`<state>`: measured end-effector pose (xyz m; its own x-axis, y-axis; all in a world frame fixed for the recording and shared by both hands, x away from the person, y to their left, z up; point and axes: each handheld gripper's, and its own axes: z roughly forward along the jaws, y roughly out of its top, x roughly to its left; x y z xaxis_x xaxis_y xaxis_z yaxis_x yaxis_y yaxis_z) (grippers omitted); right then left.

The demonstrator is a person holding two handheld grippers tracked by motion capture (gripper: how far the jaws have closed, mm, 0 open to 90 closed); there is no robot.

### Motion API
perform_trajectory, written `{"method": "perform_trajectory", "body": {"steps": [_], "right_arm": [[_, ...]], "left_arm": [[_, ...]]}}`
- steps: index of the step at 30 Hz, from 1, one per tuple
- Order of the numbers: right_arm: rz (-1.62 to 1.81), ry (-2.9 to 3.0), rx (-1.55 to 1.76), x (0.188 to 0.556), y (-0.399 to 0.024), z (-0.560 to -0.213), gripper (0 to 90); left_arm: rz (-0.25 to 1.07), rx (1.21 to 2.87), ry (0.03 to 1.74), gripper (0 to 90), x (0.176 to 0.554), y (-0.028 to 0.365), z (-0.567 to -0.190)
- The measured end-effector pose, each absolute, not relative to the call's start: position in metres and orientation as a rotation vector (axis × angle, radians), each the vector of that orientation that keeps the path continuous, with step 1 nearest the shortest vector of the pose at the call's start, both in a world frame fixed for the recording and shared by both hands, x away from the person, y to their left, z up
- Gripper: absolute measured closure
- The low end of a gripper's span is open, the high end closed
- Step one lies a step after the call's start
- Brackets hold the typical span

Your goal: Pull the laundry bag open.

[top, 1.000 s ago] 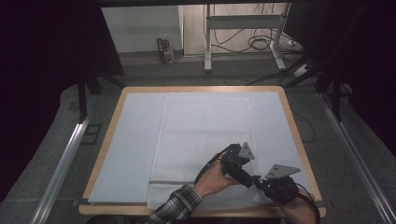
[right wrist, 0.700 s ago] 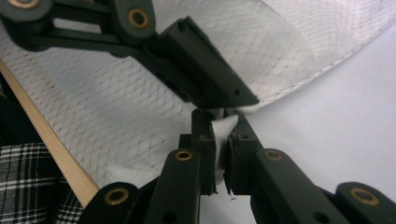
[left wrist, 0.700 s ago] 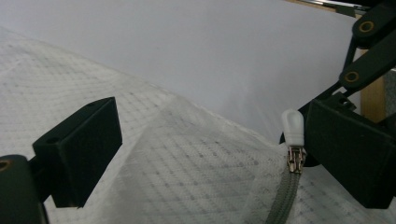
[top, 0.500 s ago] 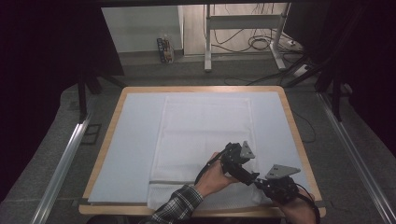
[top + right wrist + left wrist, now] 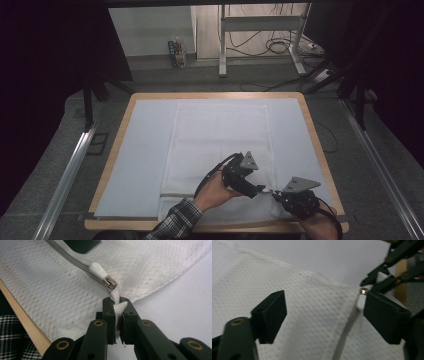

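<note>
Since the earlier frame my left gripper (image 5: pixel 260 190) has been closing, bare over the mesh bag (image 5: pixel 220 135); my right gripper (image 5: pixel 119 305), clamping the zipper end (image 5: pixel 119 308), should pull taut.

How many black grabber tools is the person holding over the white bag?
2. The left gripper sits over the mesh bag near the front edge, jaws apart. The right gripper is beside it at the bag's front right corner, jaws clamped on the fabric.

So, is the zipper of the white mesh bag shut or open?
Shut, as far as shown: the zipper slider sits at the end of the mesh bag, beside the corner pinched by the right gripper.
</note>
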<state>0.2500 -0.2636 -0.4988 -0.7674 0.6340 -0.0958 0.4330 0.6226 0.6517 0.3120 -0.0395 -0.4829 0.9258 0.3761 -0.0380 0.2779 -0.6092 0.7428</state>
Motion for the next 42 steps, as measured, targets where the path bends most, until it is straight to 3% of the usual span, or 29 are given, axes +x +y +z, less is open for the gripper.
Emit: {"method": "perform_trajectory", "body": {"steps": [8,9,12,15,23,39,42], "right_arm": [[0.868,2.528,0.820,0.249,-0.262,-0.499,82.7],[0.868,2.528,0.820,0.249,-0.262,-0.499,82.7],[0.850,2.523,0.783,0.248,-0.260,-0.499,82.7],[0.835,2.522,0.762,0.247,-0.260,-0.500,82.8],[0.822,2.514,0.735,0.246,-0.259,-0.500,82.8],[0.777,2.500,0.688,0.244,-0.256,-0.500,82.7],[0.770,2.498,0.680,0.244,-0.255,-0.501,82.7]], "left_arm": [[0.007,2.282,0.407,51.8,0.308,-0.040,-0.487],[-0.018,2.282,0.406,51.8,0.308,-0.041,-0.488],[-0.079,2.299,0.386,67.9,0.311,-0.045,-0.491],[-0.103,2.295,0.387,74.9,0.314,-0.046,-0.492],[-0.252,2.271,0.399,77.7,0.317,-0.051,-0.498],[-0.350,2.266,0.422,77.7,0.318,-0.052,-0.501],[-0.368,2.272,0.429,73.7,0.319,-0.053,-0.503]]}}
